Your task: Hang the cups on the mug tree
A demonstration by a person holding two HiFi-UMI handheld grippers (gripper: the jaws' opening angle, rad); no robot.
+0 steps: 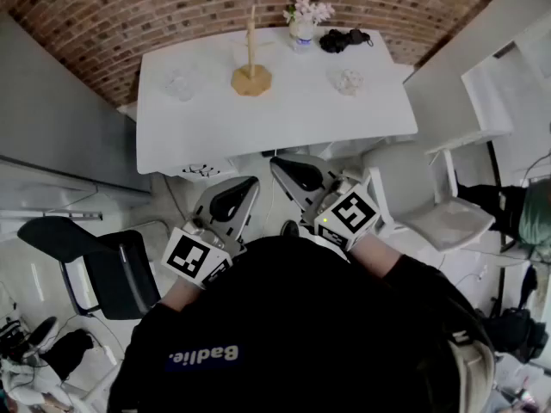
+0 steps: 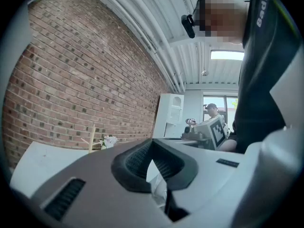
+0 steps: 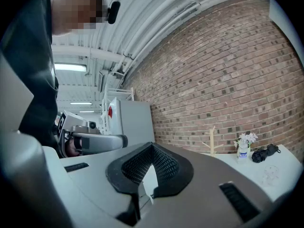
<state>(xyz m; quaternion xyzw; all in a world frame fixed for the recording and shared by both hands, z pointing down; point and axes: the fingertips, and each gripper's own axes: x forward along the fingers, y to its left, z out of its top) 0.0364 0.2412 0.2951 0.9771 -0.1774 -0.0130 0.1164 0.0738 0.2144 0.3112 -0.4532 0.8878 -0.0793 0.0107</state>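
Closed and empty, left gripper (image 1: 234, 198) and right gripper (image 1: 297, 175) hover at lower centre; they should open before reaching a glass cup (image 1: 349, 81) beside the mug tree (image 1: 250, 65).

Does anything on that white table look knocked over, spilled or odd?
Nothing stands out. The mug tree stands upright, the left cup and the right cup sit either side of it, the flower vase is upright, and no spill shows.

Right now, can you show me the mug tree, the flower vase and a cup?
mug tree (image 1: 251, 81): head view, on its wooden base.
flower vase (image 1: 301, 31): head view, on the vase body.
glass cup (image 1: 349, 81): head view, middle of the cup right of the tree.
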